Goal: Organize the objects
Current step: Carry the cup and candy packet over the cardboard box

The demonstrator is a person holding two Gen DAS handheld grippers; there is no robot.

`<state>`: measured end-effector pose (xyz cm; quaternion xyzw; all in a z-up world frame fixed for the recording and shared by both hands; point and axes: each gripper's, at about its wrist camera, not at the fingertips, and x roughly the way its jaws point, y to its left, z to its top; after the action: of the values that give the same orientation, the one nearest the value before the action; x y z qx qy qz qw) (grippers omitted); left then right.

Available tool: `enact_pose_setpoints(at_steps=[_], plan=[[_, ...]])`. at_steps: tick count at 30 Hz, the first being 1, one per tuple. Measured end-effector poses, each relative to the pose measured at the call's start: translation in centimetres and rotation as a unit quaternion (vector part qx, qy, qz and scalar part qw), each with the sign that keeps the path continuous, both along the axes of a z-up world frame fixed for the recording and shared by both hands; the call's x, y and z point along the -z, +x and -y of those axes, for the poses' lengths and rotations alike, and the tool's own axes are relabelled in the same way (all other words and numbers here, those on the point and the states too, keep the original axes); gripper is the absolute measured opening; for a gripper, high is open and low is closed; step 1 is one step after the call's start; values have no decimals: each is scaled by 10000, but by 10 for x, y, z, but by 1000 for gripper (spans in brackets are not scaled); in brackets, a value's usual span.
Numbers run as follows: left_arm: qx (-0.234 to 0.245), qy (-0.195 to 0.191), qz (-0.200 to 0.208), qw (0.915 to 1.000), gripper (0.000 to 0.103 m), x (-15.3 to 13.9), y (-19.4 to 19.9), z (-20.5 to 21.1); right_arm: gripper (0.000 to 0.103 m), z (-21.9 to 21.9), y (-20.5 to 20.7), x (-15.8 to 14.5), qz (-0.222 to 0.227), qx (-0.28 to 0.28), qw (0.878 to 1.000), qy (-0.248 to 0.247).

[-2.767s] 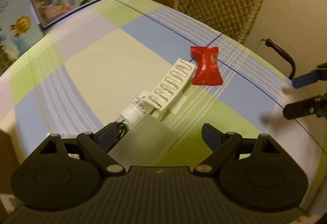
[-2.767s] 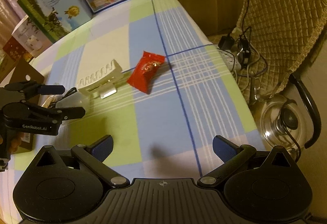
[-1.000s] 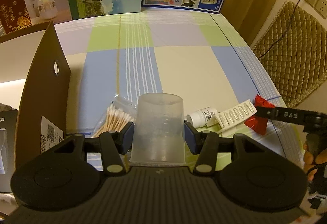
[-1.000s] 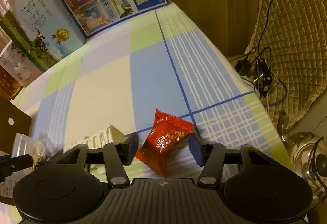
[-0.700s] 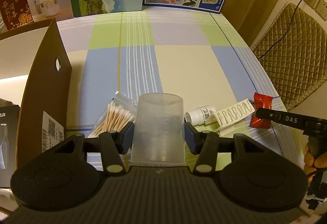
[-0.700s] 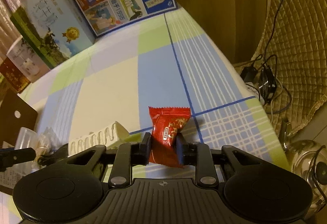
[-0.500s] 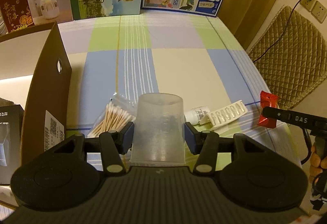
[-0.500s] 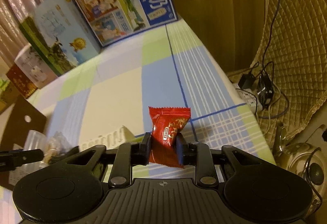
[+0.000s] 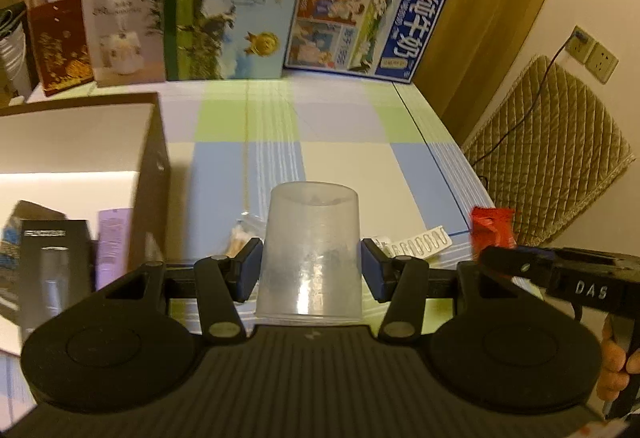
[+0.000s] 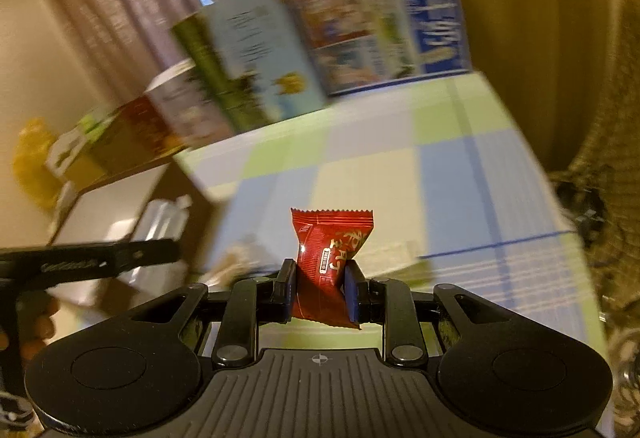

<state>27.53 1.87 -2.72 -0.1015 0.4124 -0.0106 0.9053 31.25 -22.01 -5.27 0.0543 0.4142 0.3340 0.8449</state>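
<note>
The left tool (image 9: 311, 265) is clamped on a clear plastic cup (image 9: 310, 250), its blue pads pressing the cup's sides; the cup is held upside down, its closed base pointing away from the camera and its wide rim nearest the tool body, above the checked tabletop (image 9: 344, 142). The right tool (image 10: 320, 292) is clamped on a red candy wrapper (image 10: 328, 262), which stands upright between the narrow-set pads with its crimped top edge above them, lifted clear of the tabletop; from the left wrist view the same wrapper (image 9: 491, 226) shows at the tip of the right tool (image 9: 520, 258), to the right of the cup. On the tabletop behind the cup lie a bag of cotton swabs (image 9: 240, 234) to its left and a white strip of small vials (image 9: 420, 240) to its right, the latter near the tabletop's right edge. An open cardboard box (image 9: 152, 166) stands at the left, holding a black package (image 9: 54, 270) and a lilac one (image 9: 114, 242). Several printed cartons (image 9: 228, 6) stand in a row along the far edge. A quilted chair back (image 9: 560, 154) sits beyond the right edge.
</note>
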Motion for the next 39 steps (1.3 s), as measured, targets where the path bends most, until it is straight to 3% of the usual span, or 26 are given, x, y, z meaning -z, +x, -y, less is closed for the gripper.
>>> enact_pose_setpoints(at_steps=[12,23,29,39], plan=[[-598,133,265,9978,47,-37,-65,-77,22,-112,-44,-26,89,-1233,9915,398],[-1183,365,252,9920,47,-44,-102,-168,22,-211,-63,-26,76,-1770,9832,435],[-1274,434,159,9908,47,-38,-100,-213,22,-251,-58,-18,142,-1771,9838,238],[-1255,558,-158,9904,47,-11,-60,-273,22,-294,-30,-2,132,-1576,9873,-155]])
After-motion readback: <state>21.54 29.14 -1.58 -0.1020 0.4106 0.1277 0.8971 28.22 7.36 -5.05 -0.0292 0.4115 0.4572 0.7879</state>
